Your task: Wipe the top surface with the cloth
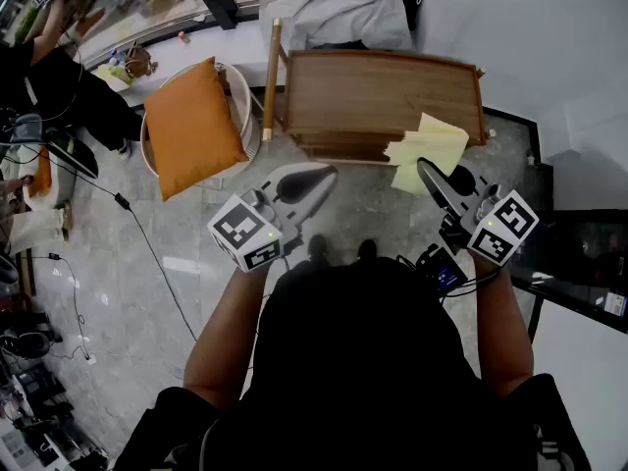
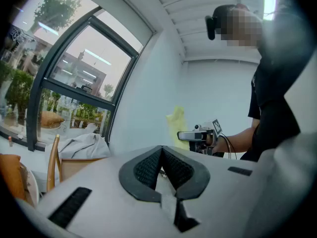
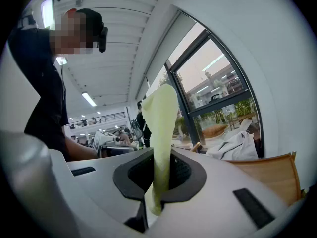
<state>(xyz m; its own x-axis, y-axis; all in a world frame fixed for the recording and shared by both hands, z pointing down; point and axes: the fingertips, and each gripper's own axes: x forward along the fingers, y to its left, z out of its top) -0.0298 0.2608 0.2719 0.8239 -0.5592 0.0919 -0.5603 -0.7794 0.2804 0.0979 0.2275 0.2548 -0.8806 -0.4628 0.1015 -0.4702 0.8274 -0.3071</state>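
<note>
We note bright daylight from the windows [image 2: 79, 83] and ceiling strip lights [image 3: 89, 99], with strong fisheye bending and dark corner vignetting in both gripper views.

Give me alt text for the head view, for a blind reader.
Seen from above, a person holds the right gripper shut on a pale yellow cloth at the near right corner of a wooden table, with the left gripper shut and empty. An orange cushion sits on a chair at left.
</note>
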